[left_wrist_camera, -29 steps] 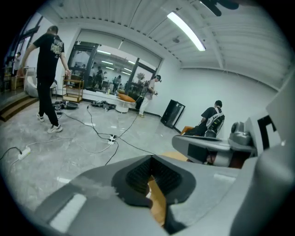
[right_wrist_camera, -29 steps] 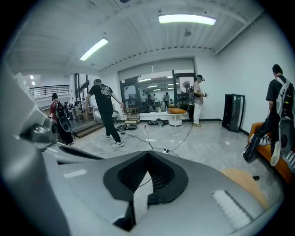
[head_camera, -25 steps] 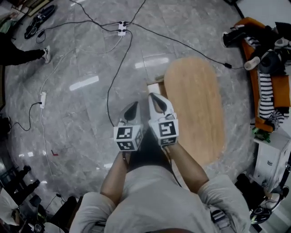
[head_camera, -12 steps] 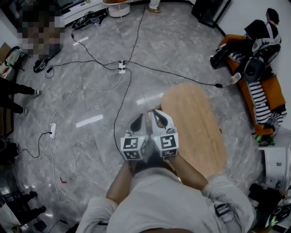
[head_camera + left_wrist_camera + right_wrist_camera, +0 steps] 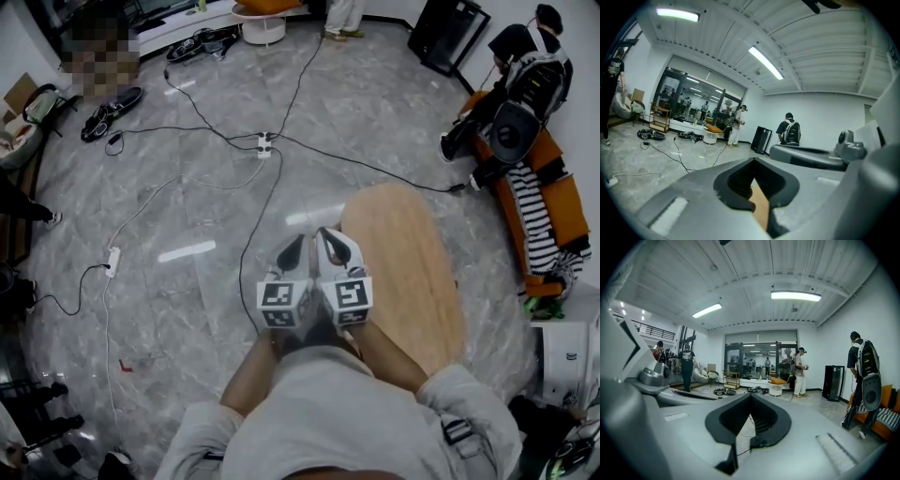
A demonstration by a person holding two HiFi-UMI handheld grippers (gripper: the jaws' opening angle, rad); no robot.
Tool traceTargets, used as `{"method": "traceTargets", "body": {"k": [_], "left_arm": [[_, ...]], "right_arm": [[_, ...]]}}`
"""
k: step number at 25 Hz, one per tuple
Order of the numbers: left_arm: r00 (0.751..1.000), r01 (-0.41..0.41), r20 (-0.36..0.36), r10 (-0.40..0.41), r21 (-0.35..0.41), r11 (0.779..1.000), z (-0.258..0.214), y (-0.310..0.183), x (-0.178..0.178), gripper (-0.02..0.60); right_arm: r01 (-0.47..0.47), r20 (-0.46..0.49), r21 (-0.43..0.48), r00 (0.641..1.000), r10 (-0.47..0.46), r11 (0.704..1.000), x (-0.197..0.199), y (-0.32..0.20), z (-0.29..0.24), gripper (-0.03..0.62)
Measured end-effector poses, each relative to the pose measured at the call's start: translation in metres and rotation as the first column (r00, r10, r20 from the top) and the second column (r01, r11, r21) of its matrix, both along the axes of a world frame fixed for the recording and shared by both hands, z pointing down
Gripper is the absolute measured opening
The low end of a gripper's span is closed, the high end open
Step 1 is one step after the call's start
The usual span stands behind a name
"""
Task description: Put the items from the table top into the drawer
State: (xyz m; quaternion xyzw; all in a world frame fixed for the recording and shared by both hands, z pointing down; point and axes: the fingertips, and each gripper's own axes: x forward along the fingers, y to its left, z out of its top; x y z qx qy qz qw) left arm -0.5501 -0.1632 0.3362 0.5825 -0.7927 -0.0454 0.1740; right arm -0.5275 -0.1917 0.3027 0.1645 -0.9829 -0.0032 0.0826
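In the head view both grippers are held side by side, level, in front of the person's chest. They hang over the grey marble floor at the left edge of the oval wooden table. The left gripper is shut with nothing in it. The right gripper is also shut and empty. In the left gripper view the left gripper has its jaws closed together, and a strip of the wooden table shows through the pad gap. The right gripper is closed the same way. I see no items on the table top, and no drawer is visible.
Black cables and a white power strip lie across the floor ahead. An orange sofa with bags and a person stands at the right, a black cabinet at the far right, a low white table at the back. People stand about the room.
Both grippers have risen together and stayed shut side by side. The head view has lifted, showing more of the far floor and the room's back.
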Motion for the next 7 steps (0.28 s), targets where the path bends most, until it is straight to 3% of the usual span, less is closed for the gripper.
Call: {"method": "traceTargets", "body": {"k": [7], "left_arm": [[0.999,0.038,0.003,-0.038,0.011,0.999,-0.003,0.03,-0.024,0.02]], "right_arm": [[0.029,0.007,-0.002,1.0,-0.029,1.0,-0.02,0.029,-0.002,0.006]]}}
